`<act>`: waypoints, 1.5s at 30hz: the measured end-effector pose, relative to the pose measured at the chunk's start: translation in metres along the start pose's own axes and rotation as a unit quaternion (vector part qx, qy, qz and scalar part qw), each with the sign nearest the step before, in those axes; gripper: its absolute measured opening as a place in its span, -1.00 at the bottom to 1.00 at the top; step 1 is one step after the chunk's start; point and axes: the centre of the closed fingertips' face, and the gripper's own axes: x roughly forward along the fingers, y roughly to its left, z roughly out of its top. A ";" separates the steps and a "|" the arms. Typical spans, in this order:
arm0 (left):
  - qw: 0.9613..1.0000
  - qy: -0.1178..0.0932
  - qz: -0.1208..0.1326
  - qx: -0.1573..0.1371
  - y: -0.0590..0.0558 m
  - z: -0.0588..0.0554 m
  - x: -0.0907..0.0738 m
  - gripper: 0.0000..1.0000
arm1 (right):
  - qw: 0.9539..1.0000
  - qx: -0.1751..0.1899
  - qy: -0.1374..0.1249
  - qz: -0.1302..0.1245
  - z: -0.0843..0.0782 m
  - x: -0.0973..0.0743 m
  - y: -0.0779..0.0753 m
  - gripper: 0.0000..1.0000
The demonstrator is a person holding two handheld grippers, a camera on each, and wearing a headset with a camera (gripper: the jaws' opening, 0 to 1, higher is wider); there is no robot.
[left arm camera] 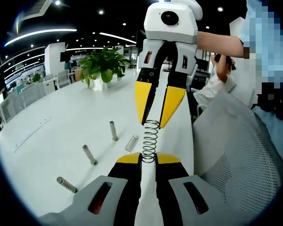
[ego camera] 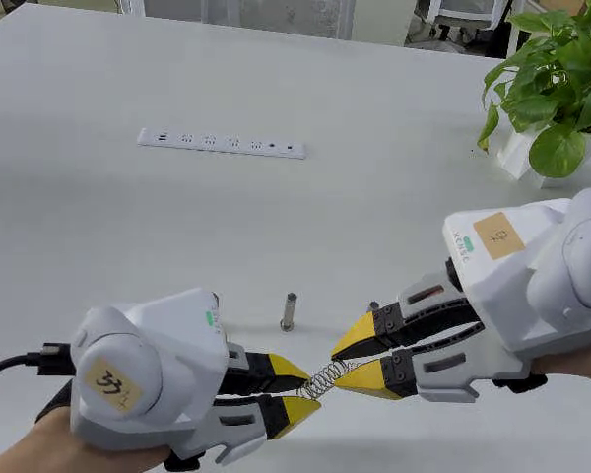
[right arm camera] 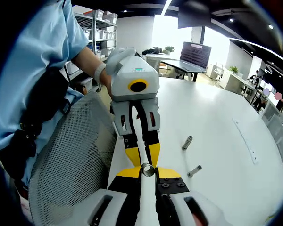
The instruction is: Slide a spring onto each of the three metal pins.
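Note:
A small coiled spring (ego camera: pixel 323 378) is stretched in the air between my two grippers, near the table's front edge. My left gripper (ego camera: pixel 310 390) is shut on one end of it, and in the left gripper view the spring (left arm camera: pixel 150 140) rises from between its yellow fingertips. My right gripper (ego camera: pixel 338 370) is shut on the other end, where the spring (right arm camera: pixel 147 169) shows as a ring. One metal pin (ego camera: pixel 289 311) stands upright on the table just beyond the grippers. Two bare pins (left arm camera: pixel 113 131) (left arm camera: pixel 89 155), a ridged pin (left arm camera: pixel 66 184) and a loose spring (left arm camera: pixel 131 142) rest on the tabletop.
A white power strip (ego camera: pixel 222 144) lies in the middle of the white table (ego camera: pixel 98 227). A potted plant (ego camera: pixel 557 89) stands at the far right. A grey mesh chair (right arm camera: pixel 70 160) sits close against the table's near edge.

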 end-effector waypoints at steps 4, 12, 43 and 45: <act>1.000 0.002 0.000 0.001 0.000 -0.001 0.001 -0.87 | 1.000 -0.011 0.006 0.004 0.002 0.003 0.001 -0.87; 1.000 -0.008 0.002 -0.014 0.000 -0.002 0.000 -0.87 | 1.000 -0.014 0.012 0.010 0.001 0.003 0.001 -0.87; 0.999 -0.012 0.018 -0.043 0.002 -0.005 0.005 -0.87 | 0.973 -0.063 0.169 0.142 -0.017 0.029 0.003 -0.78; 0.999 -0.014 0.020 -0.046 0.003 -0.004 0.005 -0.87 | 0.972 -0.066 0.174 0.142 -0.019 0.029 0.002 -0.79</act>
